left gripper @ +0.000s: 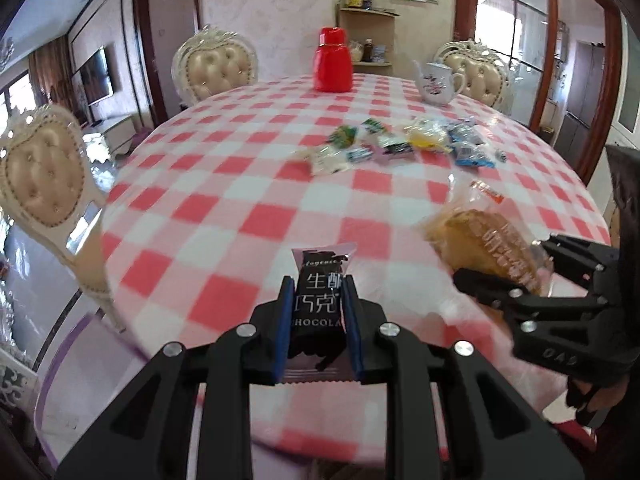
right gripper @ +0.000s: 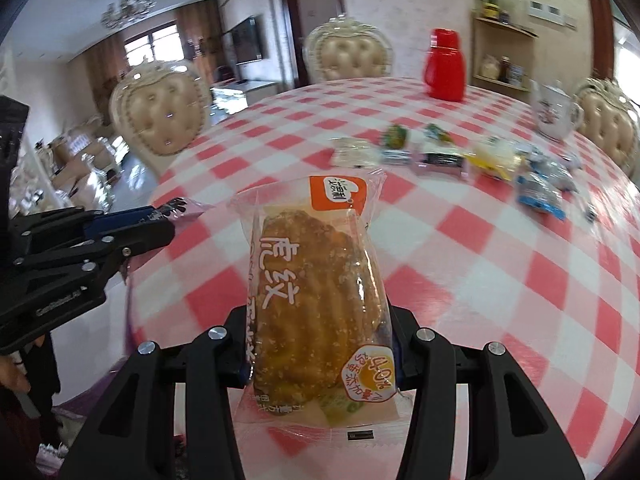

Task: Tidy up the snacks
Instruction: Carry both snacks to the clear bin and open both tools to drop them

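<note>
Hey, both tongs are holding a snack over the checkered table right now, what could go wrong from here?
1. The right tongs pinch the cake packet low down, so most of it stands free above them; it could tip or slip out.
2. The cake looks soft, so a hard squeeze might crush it.
3. The left tongs, shut on the chocolate bar, are close beside the right ones; they could bump on the way to the snack pile.

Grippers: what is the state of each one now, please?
Left gripper: closed on the chocolate bar.
Right gripper: closed on the cake packet.
</note>
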Motion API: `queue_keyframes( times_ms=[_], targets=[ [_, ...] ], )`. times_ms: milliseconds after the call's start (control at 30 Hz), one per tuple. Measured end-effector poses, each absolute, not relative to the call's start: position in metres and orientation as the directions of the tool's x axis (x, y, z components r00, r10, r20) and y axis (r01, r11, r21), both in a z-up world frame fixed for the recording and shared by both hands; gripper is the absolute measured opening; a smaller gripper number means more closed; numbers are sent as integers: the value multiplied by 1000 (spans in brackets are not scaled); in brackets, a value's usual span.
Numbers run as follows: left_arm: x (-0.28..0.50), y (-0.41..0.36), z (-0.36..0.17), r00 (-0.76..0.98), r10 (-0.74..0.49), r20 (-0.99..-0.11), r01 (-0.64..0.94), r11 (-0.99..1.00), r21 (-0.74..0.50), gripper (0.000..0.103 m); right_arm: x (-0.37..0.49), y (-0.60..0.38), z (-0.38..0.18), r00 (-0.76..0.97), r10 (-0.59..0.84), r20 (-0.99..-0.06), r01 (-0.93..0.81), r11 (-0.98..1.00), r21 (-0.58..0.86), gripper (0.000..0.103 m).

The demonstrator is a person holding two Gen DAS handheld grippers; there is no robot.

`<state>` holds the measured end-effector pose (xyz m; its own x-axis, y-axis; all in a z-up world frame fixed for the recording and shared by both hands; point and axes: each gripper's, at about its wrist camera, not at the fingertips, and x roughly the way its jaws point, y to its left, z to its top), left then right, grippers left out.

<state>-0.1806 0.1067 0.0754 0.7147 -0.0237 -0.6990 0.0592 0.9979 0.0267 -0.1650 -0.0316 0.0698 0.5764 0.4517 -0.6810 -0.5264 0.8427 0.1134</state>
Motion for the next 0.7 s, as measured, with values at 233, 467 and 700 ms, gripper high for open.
queue_keyframes(
  times_ms=[233, 467, 700],
  targets=[
    [-208, 167, 61, 693, 61, -718, -36, 998, 50, 25, -199, 33, 75, 503, 519, -691, -665, 743, 74, 48],
    [-230, 221, 52, 664, 150, -733, -99, 989, 112, 25, -234, 107, 70, 417, 555, -720, -781, 624, 28, 48],
    [-257, 270, 32, 622, 156, -767, -155, 985, 74, 38, -259, 161, 53, 290, 571, -768, -863, 503, 49, 51]
  ],
)
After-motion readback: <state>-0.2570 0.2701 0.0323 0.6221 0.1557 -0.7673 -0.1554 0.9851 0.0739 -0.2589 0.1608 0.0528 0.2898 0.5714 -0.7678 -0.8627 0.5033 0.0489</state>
